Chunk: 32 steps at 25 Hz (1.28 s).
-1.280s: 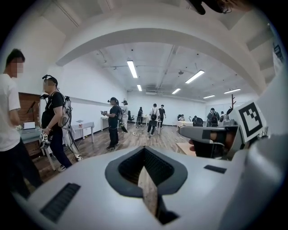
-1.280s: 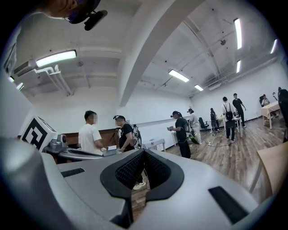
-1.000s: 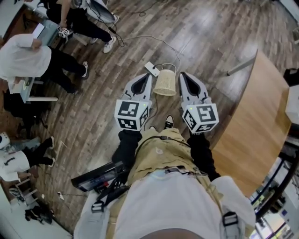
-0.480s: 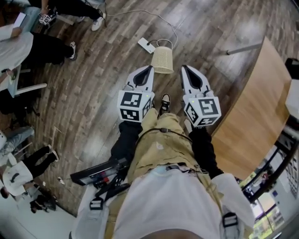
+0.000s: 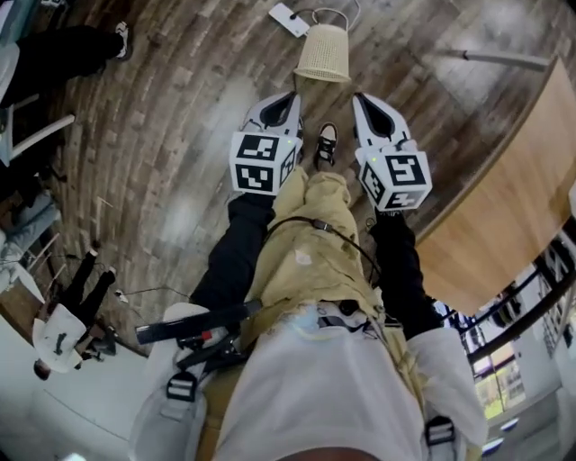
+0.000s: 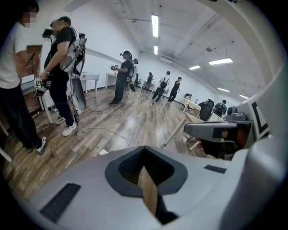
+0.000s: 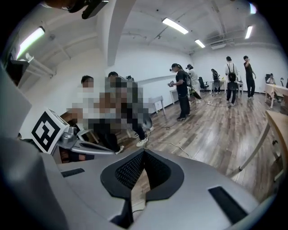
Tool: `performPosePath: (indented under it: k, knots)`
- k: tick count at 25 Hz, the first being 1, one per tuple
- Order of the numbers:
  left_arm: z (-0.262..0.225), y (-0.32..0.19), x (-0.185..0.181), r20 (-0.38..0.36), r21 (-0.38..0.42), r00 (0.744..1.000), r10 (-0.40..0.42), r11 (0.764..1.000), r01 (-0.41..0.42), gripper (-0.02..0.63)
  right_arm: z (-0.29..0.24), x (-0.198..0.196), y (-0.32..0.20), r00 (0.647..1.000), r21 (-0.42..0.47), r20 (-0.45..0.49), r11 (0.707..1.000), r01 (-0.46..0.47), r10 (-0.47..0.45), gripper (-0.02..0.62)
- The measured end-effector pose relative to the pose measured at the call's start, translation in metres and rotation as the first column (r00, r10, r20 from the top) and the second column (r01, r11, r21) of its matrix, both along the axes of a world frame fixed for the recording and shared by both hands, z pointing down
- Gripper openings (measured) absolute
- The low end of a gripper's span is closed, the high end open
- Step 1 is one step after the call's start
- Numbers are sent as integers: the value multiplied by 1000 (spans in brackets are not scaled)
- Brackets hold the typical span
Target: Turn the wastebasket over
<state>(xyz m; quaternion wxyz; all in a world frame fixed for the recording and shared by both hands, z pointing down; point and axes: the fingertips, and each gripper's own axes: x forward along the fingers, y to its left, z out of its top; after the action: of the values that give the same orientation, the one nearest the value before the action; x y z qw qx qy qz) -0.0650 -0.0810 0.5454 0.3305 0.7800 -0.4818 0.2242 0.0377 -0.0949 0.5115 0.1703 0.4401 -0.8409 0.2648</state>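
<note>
- Left gripper (image 5: pixel 288 97): jaws pressed together, holding nothing.
- Right gripper (image 5: pixel 362 99): jaws likewise together, empty.
- A shoe (image 5: pixel 326 144) shows between them.
- The wastebasket (image 5: pixel 324 52) sits on the floor (image 5: pixel 180 135) beyond both tips, untouched.

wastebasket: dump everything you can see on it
The wastebasket is cream, with a fine woven-looking wall, tapered: narrow end away from the person, wider banded end nearer. A thin loop shows at its far end; handle or cable, I cannot tell. It sits on the plank floor, with a white power strip close to its left in the head view. The left hand-held gripper and right hand-held gripper are short of it, not touching.
</note>
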Motion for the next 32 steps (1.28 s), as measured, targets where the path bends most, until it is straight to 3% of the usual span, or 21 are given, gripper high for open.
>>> performPosePath:
  k: [10, 19, 26, 32]
  knots:
    - [169, 36, 7, -26, -202, 1000, -5, 979, 0, -3, 184, -7, 24, 1000, -201, -26, 979, -12, 7, 18]
    - [282, 65, -20, 11, -290, 999, -32, 957, 34, -3, 315, -27, 56, 998, -326, -28, 944, 50, -62, 20]
    - [342, 63, -26, 35, -326, 999, 16, 945, -3, -3, 382, -36, 57, 990, -382, -52, 919, 101, -131, 20]
    - [375, 43, -8, 50, -339, 993, 108, 937, -85, -3, 417, -36, 37, 973, -399, -81, 902, 167, -216, 20]
